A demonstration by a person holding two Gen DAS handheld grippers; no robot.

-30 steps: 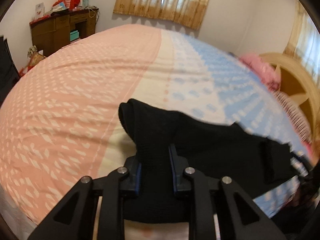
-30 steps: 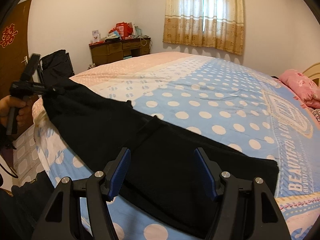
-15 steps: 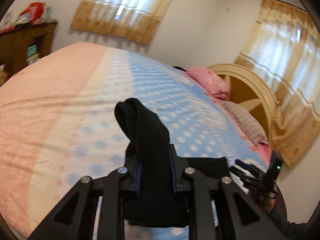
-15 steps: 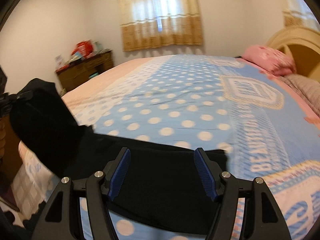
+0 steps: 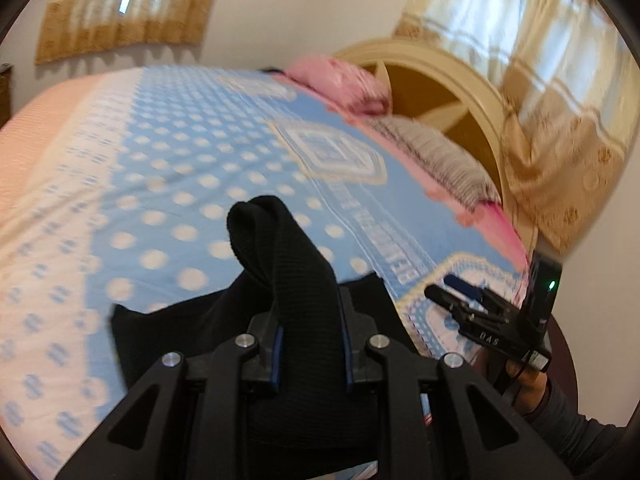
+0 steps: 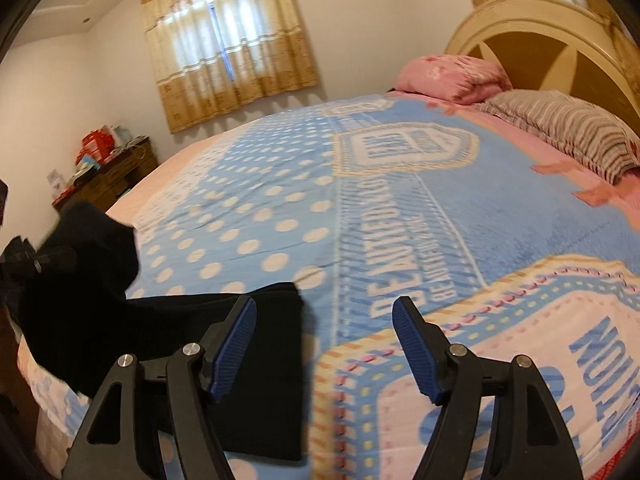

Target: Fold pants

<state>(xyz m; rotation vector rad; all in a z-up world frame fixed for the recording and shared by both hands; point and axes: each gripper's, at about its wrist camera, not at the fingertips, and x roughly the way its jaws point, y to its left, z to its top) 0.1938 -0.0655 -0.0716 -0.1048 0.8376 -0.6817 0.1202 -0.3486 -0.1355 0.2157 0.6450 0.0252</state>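
The black pants (image 5: 288, 280) lie on the bed near its front edge. My left gripper (image 5: 310, 344) is shut on a bunched fold of the pants and holds it lifted above the flat part. In the right wrist view the pants (image 6: 160, 344) spread at the lower left, with the lifted end (image 6: 88, 240) at far left. My right gripper (image 6: 324, 344) is open and empty, with its left finger over the pants' right edge. The right gripper also shows in the left wrist view (image 5: 460, 292).
The bed carries a blue polka-dot blanket (image 6: 400, 200) with a pink side (image 5: 36, 128). A pink pillow (image 6: 452, 76) and a striped pillow (image 6: 560, 132) lie by the cream headboard (image 6: 540, 36). A wooden desk (image 6: 108, 176) stands by the far wall.
My left gripper has carried the held end of the pants to the right, over the flat part. My right gripper has shifted right, toward the pants' right edge, still open.
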